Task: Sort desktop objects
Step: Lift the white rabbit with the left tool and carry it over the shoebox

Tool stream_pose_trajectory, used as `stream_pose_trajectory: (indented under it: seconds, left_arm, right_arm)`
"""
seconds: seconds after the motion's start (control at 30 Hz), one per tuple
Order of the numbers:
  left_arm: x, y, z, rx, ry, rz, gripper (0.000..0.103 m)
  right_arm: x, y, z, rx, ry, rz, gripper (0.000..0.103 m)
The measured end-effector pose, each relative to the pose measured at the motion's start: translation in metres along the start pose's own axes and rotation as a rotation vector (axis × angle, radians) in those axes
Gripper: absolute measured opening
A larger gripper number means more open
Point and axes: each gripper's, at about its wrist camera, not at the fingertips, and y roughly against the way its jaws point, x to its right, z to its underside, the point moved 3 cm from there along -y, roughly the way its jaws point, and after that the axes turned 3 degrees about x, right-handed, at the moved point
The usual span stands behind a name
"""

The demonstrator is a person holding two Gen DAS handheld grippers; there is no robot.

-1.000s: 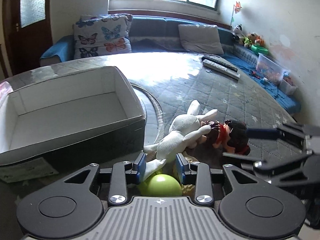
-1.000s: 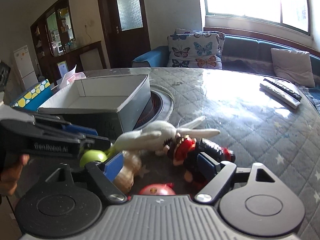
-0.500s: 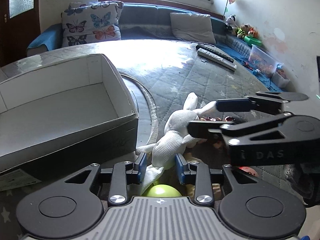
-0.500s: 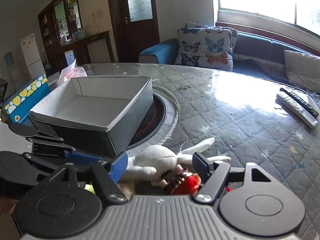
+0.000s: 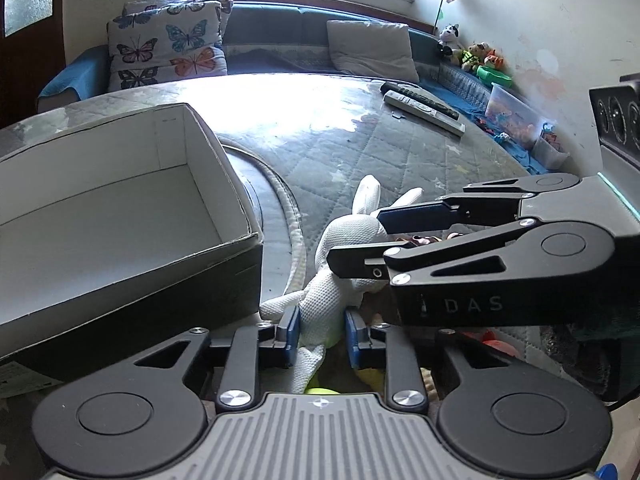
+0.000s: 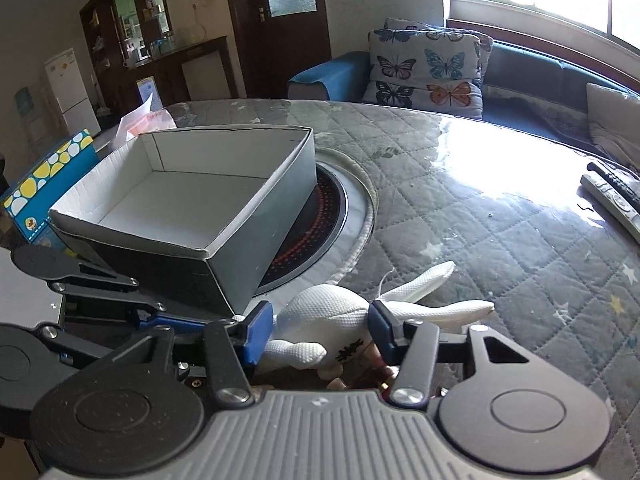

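A white plush rabbit (image 5: 340,280) lies on the quilted table beside the open cardboard box (image 5: 120,208). My left gripper (image 5: 320,334) has its closing jaws pinching the rabbit's lower body; both blue pads touch the cloth. My right gripper (image 6: 322,326) comes in from the right, its jaws closing on the rabbit's head (image 6: 328,308) just below the ears. In the left wrist view the right gripper (image 5: 356,236) spans that head. A dark-haired doll (image 6: 360,364) lies mostly hidden under the right gripper. A green ball (image 5: 320,390) peeks out beneath the left one.
The box (image 6: 180,200) partly overlaps a round hob plate (image 6: 332,208) set in the table. Two remotes (image 5: 420,108) lie far right. A blue spotted carton (image 6: 44,172) stands behind the box. A sofa with cushions runs behind the table. An orange toy (image 5: 496,338) lies under the right gripper.
Both pairs of jaws have narrowed onto the rabbit. The right gripper has swung left from the doll to the rabbit's head. The left gripper has eased forward and down along the rabbit's body.
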Motion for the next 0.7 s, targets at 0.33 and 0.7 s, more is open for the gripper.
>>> stream_pose_trajectory:
  seconds: [0.33, 0.7]
  left_arm:
    - [0.005, 0.0, 0.003, 0.033, -0.027, -0.018, 0.021]
    - [0.009, 0.021, 0.001, 0.104, -0.024, -0.023, 0.02]
  right_arm:
    - [-0.001, -0.003, 0.001, 0.001, -0.001, 0.017, 0.053]
    - [-0.007, 0.022, -0.004, 0.064, 0.007, 0.023, 0.04]
